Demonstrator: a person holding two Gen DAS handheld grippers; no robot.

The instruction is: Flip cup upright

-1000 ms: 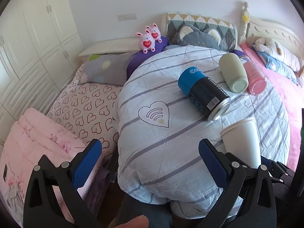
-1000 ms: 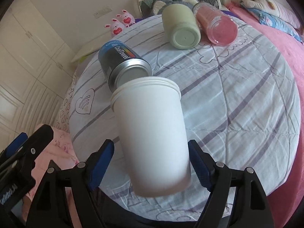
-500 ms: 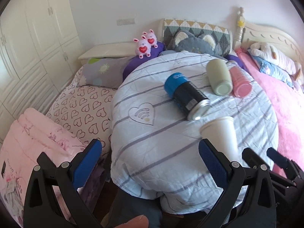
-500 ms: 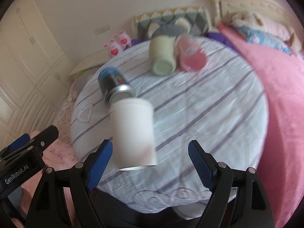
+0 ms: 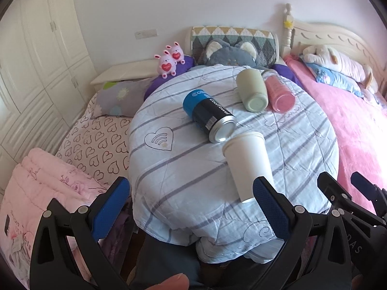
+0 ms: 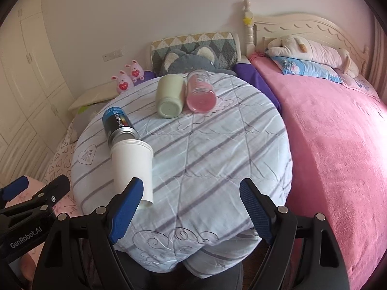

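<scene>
A white paper cup (image 5: 248, 164) lies on its side on the round table covered with a striped cloth (image 5: 183, 169), rim toward the far side, base toward me. It also shows in the right wrist view (image 6: 133, 166). My left gripper (image 5: 191, 205) is open and empty, near the table's front edge, with the cup's base just beyond its right finger. My right gripper (image 6: 188, 205) is open and empty, with the cup beyond its left finger. A blue-black can (image 5: 210, 117), a pale green cup (image 5: 251, 90) and a pink cup (image 5: 279, 94) also lie on their sides.
The can's metal end almost touches the white cup's rim (image 6: 131, 143). A pink bed (image 6: 338, 145) runs along the right of the table. A heart-print mattress (image 5: 96, 142) and folded pink quilt (image 5: 36, 183) lie to the left. Pillows and plush toys (image 5: 170, 59) sit behind.
Both grippers have pulled back from the table, so the objects look smaller. The white cup was between my right gripper's fingers and now lies to the left of them.
</scene>
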